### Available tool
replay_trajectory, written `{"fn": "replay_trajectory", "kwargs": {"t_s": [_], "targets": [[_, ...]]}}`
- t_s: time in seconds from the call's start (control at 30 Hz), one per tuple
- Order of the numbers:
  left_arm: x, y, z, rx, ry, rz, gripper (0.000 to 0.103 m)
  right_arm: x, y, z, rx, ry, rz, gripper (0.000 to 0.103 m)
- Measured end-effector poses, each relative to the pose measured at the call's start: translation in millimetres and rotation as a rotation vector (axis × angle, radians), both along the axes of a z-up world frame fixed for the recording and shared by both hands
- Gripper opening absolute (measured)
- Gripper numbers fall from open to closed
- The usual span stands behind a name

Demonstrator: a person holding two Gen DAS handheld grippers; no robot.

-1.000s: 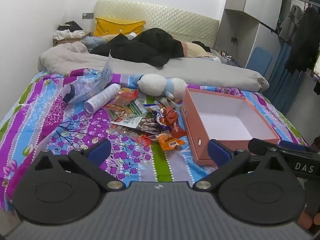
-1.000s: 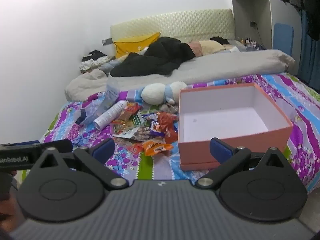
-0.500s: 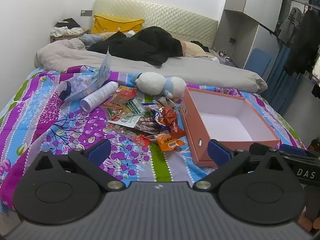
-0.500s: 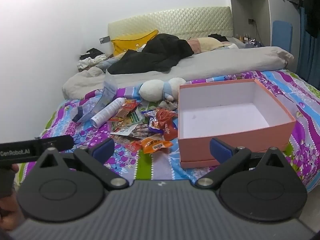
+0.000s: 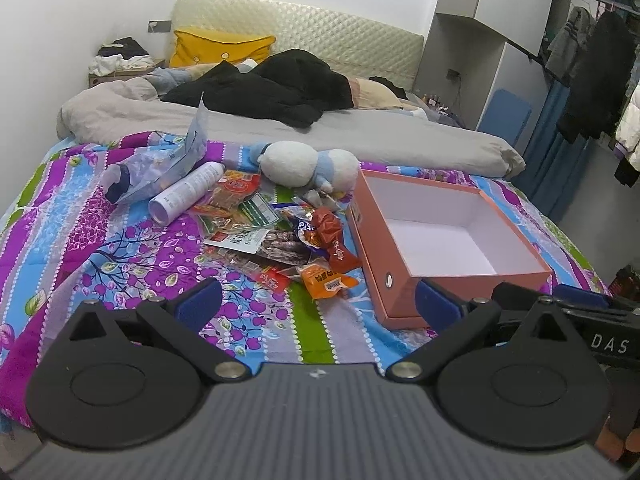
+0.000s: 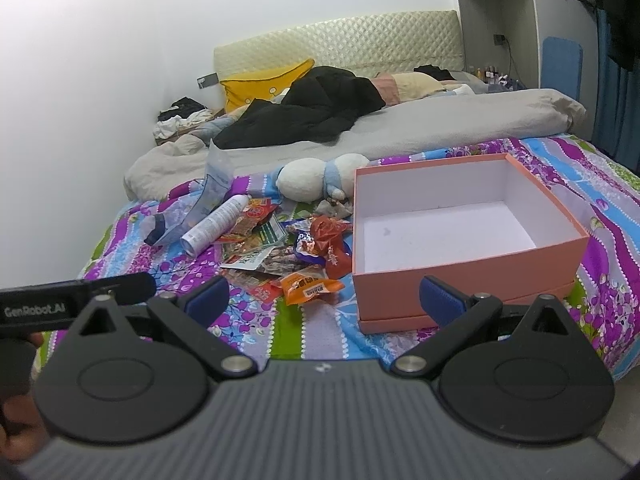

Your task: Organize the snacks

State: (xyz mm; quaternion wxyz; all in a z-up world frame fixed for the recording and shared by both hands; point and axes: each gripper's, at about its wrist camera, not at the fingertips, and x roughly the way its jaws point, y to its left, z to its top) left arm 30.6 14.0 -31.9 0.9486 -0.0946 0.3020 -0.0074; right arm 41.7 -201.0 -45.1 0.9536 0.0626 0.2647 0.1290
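Note:
A heap of snack packets [image 5: 276,236] lies on the patterned bedspread, with an orange packet [image 5: 326,278] nearest me; the heap also shows in the right wrist view [image 6: 288,248]. An open salmon-pink box [image 5: 400,268] with a white, empty inside sits to the right of the heap; it also shows in the right wrist view [image 6: 472,272]. My left gripper [image 5: 318,304] is open and empty, held above the bed's near edge, short of the orange packet. My right gripper [image 6: 324,296] is open and empty, near the box's front left corner.
A white spray can [image 5: 186,196] and a clear plastic pouch [image 5: 160,168] lie left of the snacks. A white and blue plush toy [image 5: 308,166] lies behind them. Grey duvet [image 5: 360,132], black clothes and a yellow pillow lie further back. A wardrobe stands right.
Both grippers have drifted a little forward and up over the bed; the view has shifted slightly. Nothing on the bed has moved. Both stay open.

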Motion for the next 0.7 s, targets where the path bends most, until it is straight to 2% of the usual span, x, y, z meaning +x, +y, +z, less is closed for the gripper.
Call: {"fn": "replay_trajectory", "kwargs": {"t_s": [0.7], "targets": [[3.9, -0.4, 0.5, -0.019, 0.012, -0.029, 0.103, -2.1, 0.9, 1.0, -0.01, 0.017, 0.0, 0.103]]}}
